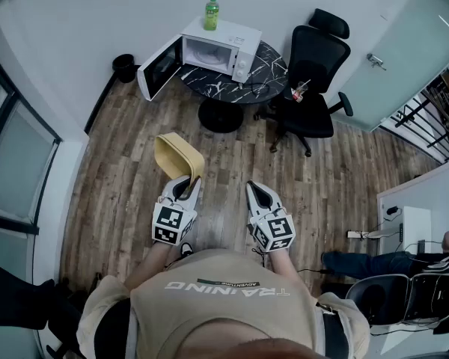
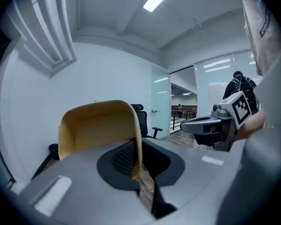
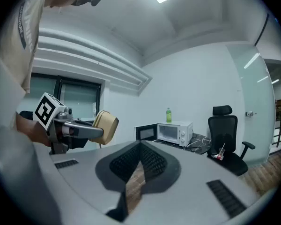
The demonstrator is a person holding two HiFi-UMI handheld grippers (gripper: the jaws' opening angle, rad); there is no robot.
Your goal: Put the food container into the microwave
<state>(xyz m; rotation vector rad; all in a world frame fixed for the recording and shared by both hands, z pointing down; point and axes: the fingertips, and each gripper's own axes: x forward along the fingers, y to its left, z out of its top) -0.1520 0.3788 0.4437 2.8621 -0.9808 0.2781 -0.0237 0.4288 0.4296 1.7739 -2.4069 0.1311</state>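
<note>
The food container (image 1: pixel 178 158) is a yellow tub, held tilted on its side above the wooden floor. My left gripper (image 1: pixel 188 183) is shut on its wall; in the left gripper view the jaws pinch the container (image 2: pixel 98 128) at its rim. My right gripper (image 1: pixel 253 189) is beside it, shut with nothing between its fingers. The white microwave (image 1: pixel 221 51) stands far ahead on a round dark table (image 1: pixel 266 69), with its door (image 1: pixel 159 69) swung open to the left. In the right gripper view the microwave (image 3: pixel 175 132) is ahead and the container (image 3: pixel 106 127) is at the left.
A green bottle (image 1: pixel 211 13) stands on top of the microwave. A black office chair (image 1: pixel 314 73) sits right of the table, and a black bin (image 1: pixel 124 67) is by the wall at the left. Wooden floor lies between me and the table.
</note>
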